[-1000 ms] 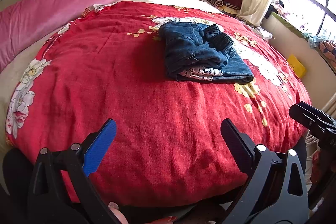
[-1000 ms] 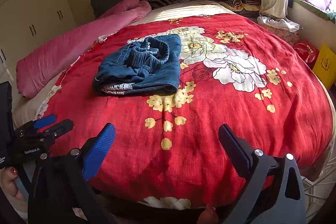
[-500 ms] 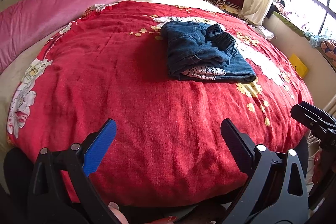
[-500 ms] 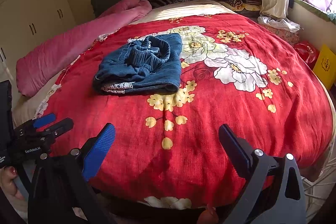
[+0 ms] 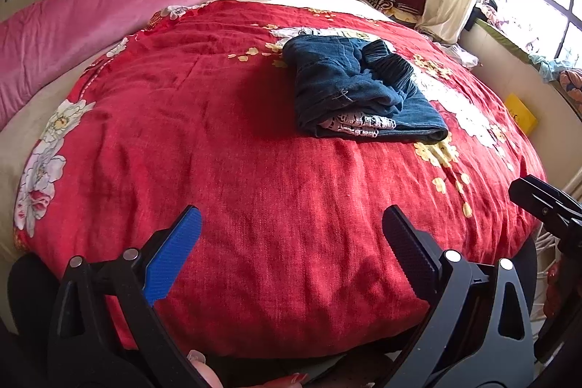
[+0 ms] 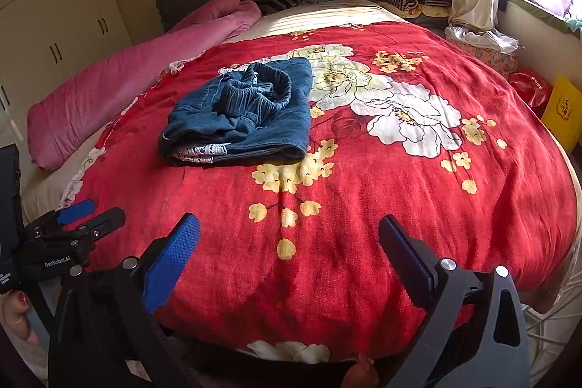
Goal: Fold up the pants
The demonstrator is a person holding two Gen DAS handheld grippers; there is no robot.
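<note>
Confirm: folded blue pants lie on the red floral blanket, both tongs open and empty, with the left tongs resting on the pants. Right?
Not quite. The left tongs hang open near the bed's foot, well short of the pants, as the left wrist view shows. Right tongs are open and empty too; pants lie folded on the red blanket.

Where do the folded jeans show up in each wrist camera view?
Left wrist: jeans sit right of centre, upper half.
Right wrist: jeans sit left of centre, upper half.
Shared landmark: the pink quilt along the bed's left side.
</note>
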